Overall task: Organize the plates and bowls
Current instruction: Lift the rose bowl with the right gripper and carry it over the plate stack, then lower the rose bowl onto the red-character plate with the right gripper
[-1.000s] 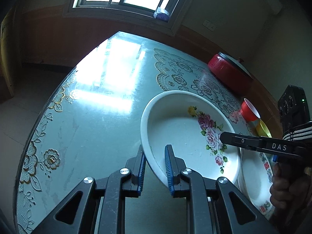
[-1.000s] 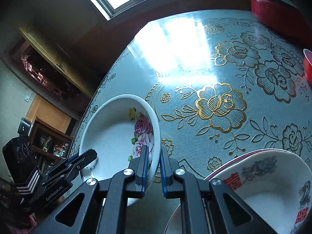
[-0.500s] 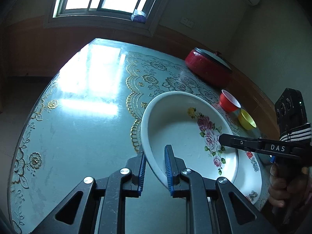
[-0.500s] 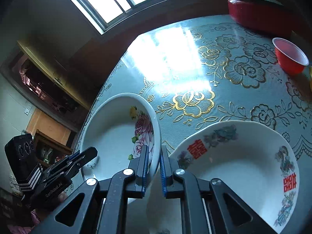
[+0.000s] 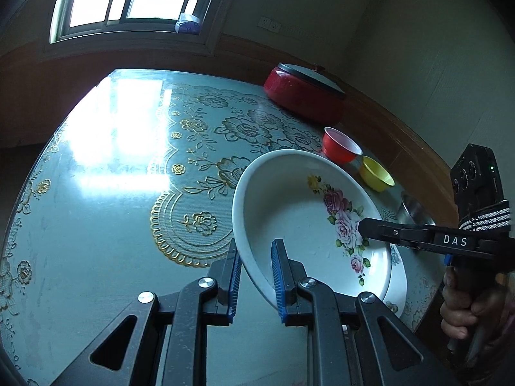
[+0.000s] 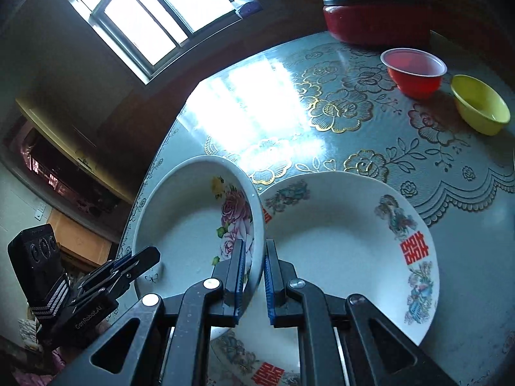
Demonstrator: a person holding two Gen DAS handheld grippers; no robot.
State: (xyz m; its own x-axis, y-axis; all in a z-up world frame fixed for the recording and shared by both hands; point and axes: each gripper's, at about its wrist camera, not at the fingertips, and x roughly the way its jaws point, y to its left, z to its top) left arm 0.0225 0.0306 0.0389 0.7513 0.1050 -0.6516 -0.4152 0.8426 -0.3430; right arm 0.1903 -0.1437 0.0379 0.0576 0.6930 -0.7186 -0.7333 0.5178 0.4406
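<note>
A white bowl with pink roses point(image 5: 299, 212) point(image 6: 190, 225) hangs above the table, carried by both grippers. My left gripper point(image 5: 255, 268) is shut on its near rim. On the opposite rim my right gripper point(image 6: 254, 265) is shut too; it also shows in the left wrist view as a black tool point(image 5: 418, 236) held by a hand. Below and to the right lies a large white plate with red characters point(image 6: 347, 241), partly covered by the bowl. In the left wrist view only a sliver of that plate point(image 5: 397, 284) shows under the bowl.
A red lidded pot point(image 5: 305, 95) point(image 6: 376, 19) stands at the table's far edge. A red bowl point(image 6: 415, 70) point(image 5: 341, 146), a yellow bowl point(image 6: 481, 104) point(image 5: 376, 173) and a metal bowl point(image 5: 413, 209) sit to the right. The gold-flowered tablecloth point(image 5: 128, 193) covers the table; a window is behind.
Both grippers have carried the rose bowl sideways and slightly up, from beside the red-character plate to partly over it. The red and yellow bowls have come into view.
</note>
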